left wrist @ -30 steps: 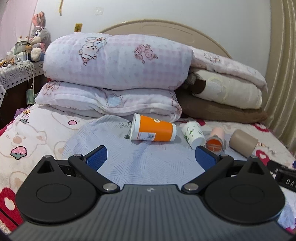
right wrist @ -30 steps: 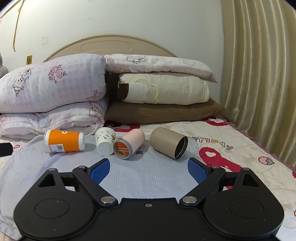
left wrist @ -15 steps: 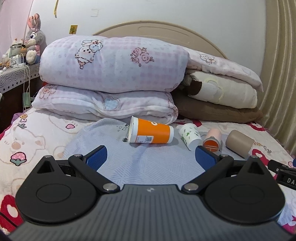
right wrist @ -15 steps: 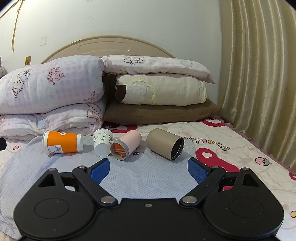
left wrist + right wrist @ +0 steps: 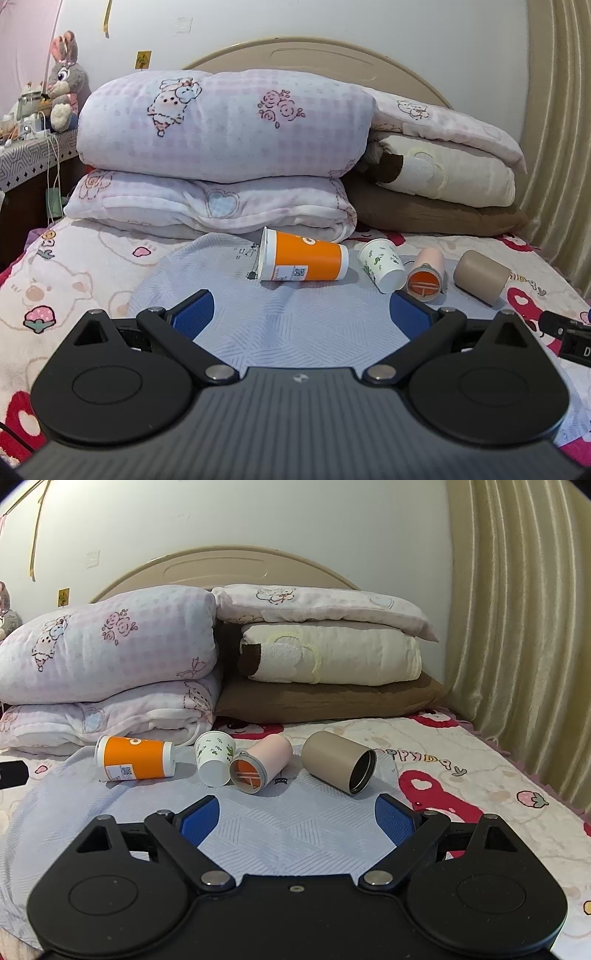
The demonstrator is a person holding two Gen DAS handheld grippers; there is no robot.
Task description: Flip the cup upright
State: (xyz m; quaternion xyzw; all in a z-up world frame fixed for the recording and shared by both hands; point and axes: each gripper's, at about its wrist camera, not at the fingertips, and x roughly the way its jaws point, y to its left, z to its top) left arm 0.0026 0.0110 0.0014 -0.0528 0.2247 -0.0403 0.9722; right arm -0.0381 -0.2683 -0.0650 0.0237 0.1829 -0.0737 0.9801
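Several cups lie on their sides on a grey-blue cloth point(image 5: 295, 325) on the bed: an orange paper cup point(image 5: 303, 260) point(image 5: 135, 762), a small white leaf-print cup point(image 5: 382, 269) point(image 5: 215, 762), a pink cup with an orange inside point(image 5: 426, 275) point(image 5: 260, 762) and a tan cylinder cup point(image 5: 480, 277) point(image 5: 338, 766). My left gripper point(image 5: 301, 315) is open and empty, short of the orange cup. My right gripper point(image 5: 297, 818) is open and empty, short of the pink and tan cups.
Folded quilts and pillows point(image 5: 221, 147) point(image 5: 325, 657) are stacked against the headboard behind the cups. A curtain point(image 5: 517, 646) hangs at the right. A side table with a plush rabbit point(image 5: 62, 81) stands at the left. The right gripper's edge point(image 5: 569, 332) shows at the far right of the left wrist view.
Both grippers have drifted back and a little up; the cups look slightly smaller and farther. Jaws stay open and the cups have not moved.
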